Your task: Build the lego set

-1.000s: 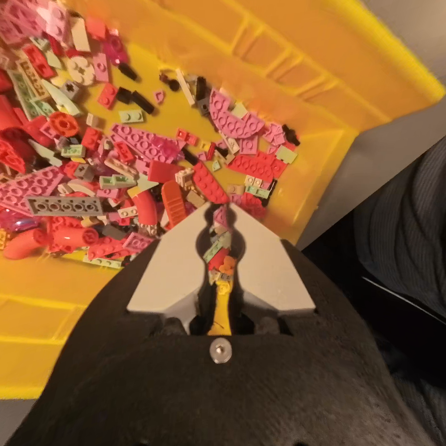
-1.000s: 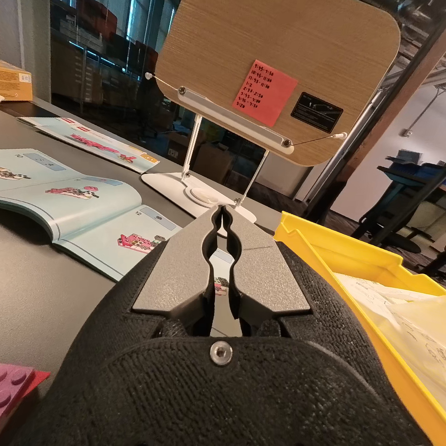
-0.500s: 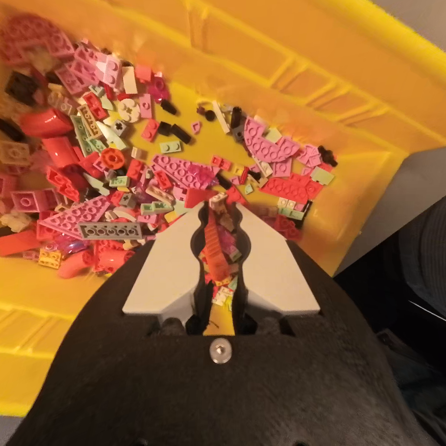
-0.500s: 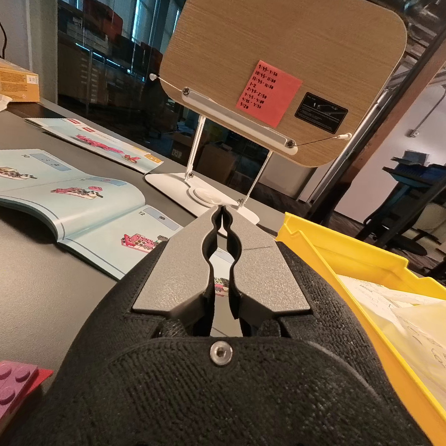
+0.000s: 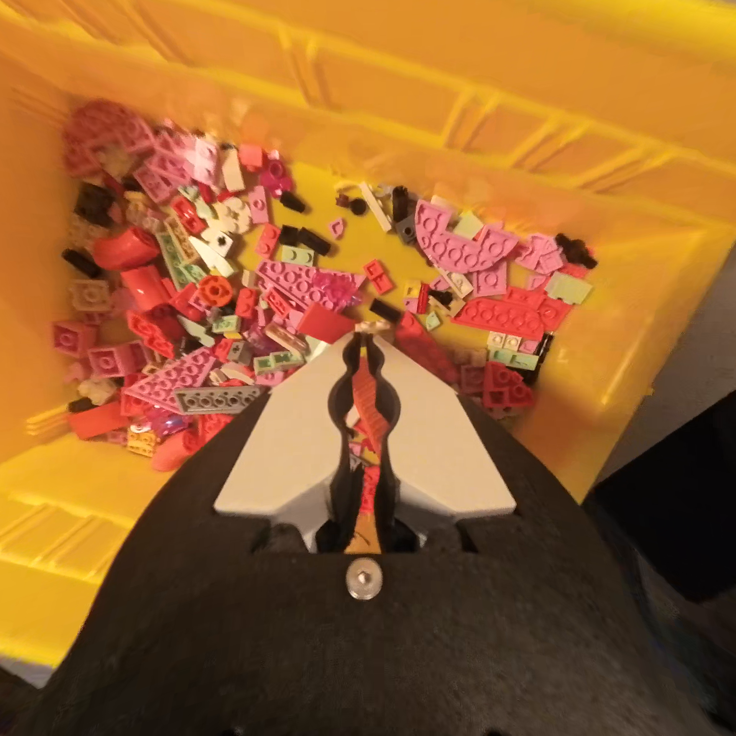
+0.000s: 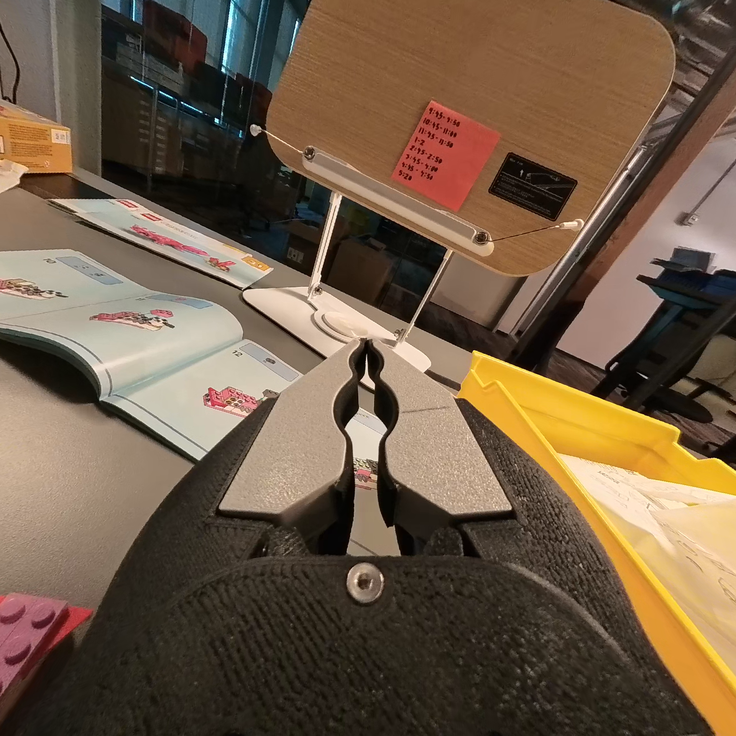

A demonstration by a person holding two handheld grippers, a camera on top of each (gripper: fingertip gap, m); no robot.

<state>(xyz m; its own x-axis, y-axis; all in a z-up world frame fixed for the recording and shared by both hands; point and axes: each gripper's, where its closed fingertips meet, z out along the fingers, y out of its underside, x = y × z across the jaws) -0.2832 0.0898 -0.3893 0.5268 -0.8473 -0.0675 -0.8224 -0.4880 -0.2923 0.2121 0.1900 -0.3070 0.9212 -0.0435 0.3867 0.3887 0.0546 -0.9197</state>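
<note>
Warm, dim light tints the left wrist view orange; motion blur smears the ribbed yellow plastic bin wall (image 5: 398, 119) toward twelve o'clock. The right wrist view is brighter and sharp, with wide-angle bending at its edges and soft sheen on the dark grey tabletop (image 6: 99, 458).

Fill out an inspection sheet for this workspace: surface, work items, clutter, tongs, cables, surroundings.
Surface: dark grey table.
Work items: yellow brick bin of pink, red and pale bricks; open booklet; closed booklet; book stand.
Clutter: yellow bin of bags; purple bricks; orange box.
Tongs: left tongs closed on a small tan piece; right tongs closed, empty.
Cables: black cord by the wall.
Surroundings: glass partition; office chair.
</note>
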